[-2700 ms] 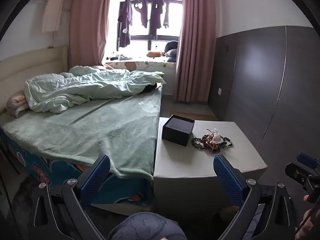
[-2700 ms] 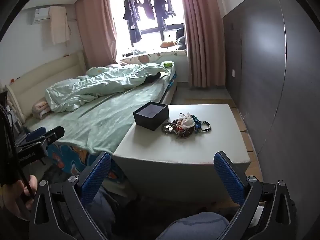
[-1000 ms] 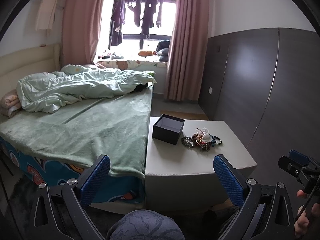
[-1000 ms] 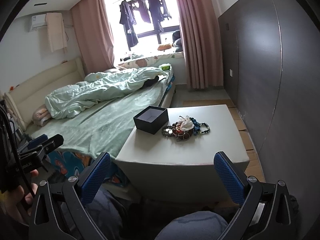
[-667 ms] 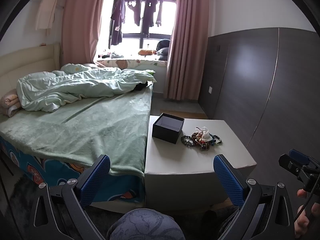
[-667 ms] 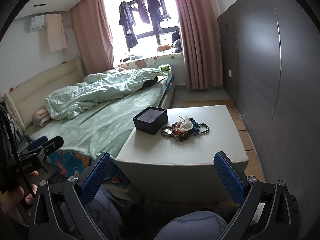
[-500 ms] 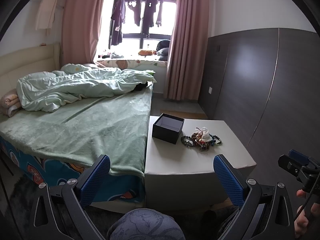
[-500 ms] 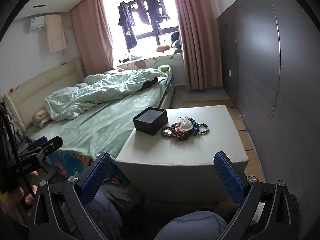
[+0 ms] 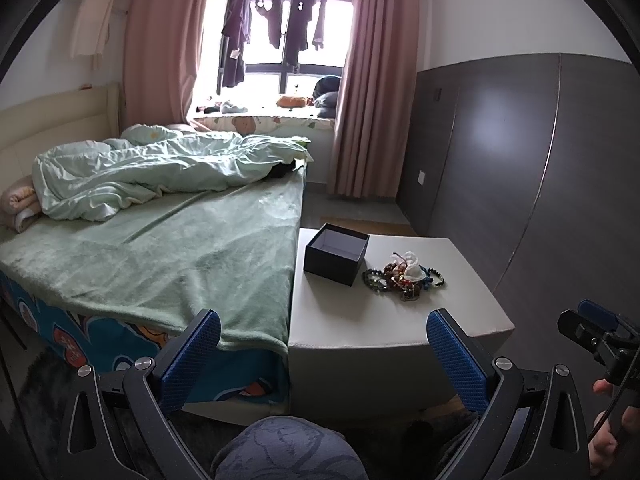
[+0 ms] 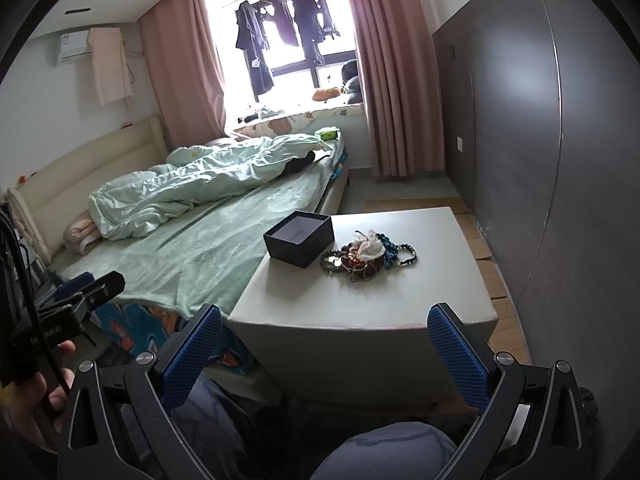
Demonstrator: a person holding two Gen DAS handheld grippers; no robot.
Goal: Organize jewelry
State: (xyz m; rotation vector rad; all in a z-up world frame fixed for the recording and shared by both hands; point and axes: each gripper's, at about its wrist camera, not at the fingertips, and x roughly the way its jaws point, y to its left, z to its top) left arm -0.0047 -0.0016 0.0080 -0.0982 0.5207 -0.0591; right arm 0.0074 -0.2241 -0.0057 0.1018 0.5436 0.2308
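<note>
A heap of bead bracelets and a small white pouch [image 9: 404,276] [image 10: 366,258] lies on a pale grey ottoman [image 9: 400,320] [image 10: 360,304]. An open dark box [image 9: 336,254] [image 10: 299,239], empty inside, stands just left of the heap. My left gripper [image 9: 323,350] is open and empty, held well short of the ottoman's near edge. My right gripper [image 10: 324,344] is open and empty too, short of the near edge. Each gripper also shows at the edge of the other's view, the right one [image 9: 596,328] and the left one [image 10: 80,292].
A bed [image 9: 160,248] with a green blanket and a rumpled duvet abuts the ottoman's left side. A dark panelled wall [image 9: 540,180] runs along the right. Pink curtains [image 9: 368,80] and a window lie beyond. The person's knee [image 9: 280,452] is below the grippers.
Over the earlier frames both views drew back a little and steadied. In the last half second almost nothing has moved. Both grippers stay open.
</note>
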